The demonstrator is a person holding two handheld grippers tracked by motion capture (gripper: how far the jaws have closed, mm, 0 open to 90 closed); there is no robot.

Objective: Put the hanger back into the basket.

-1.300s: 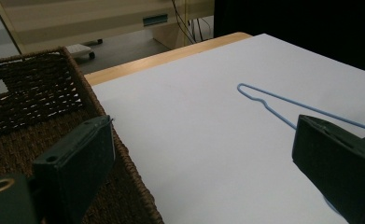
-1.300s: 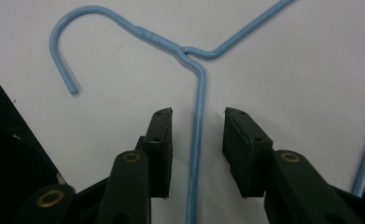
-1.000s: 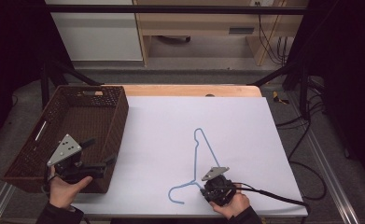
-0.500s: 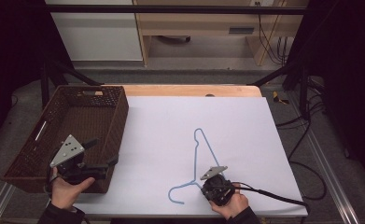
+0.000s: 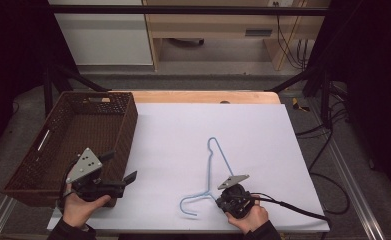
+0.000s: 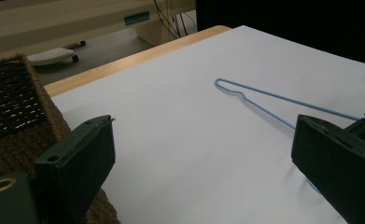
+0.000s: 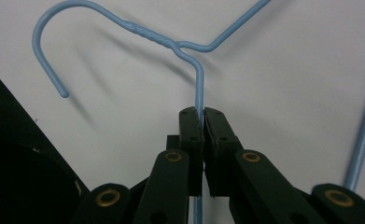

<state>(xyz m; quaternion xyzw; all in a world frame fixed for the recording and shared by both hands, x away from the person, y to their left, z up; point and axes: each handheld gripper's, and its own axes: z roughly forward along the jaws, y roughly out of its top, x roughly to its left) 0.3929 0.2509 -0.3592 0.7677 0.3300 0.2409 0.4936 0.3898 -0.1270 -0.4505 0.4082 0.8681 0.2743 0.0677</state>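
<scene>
a blue wire hanger lies flat on the white sheet that covers the table, right of centre and toward the near edge, its hook curling left at the near end and its long triangle running toward the far side. the right gripper sits at the near edge beside the hook; in the right gripper view its jaws have just been closing and are now pressed together on the hanger's wire just below the twisted neck, the wire running between the pads.

the left gripper is held at the near left, its jaws spread wide with nothing between them, pointing across the sheet toward the hanger. it hangs just beside the near right corner of a brown woven basket, which stands along the left edge of the table and partly off the sheet; the basket's wall is close against the left jaw in the left gripper view.

between the two grippers the sheet is bare, and so is the wide stretch on the far side of the hanger up to the strip of wooden table edge. to the right of the hanger there is open sheet up to the right edge. the right gripper's cable trails off along the near right corner. dark frame bars stand beyond the far corners, well apart from both hands.
</scene>
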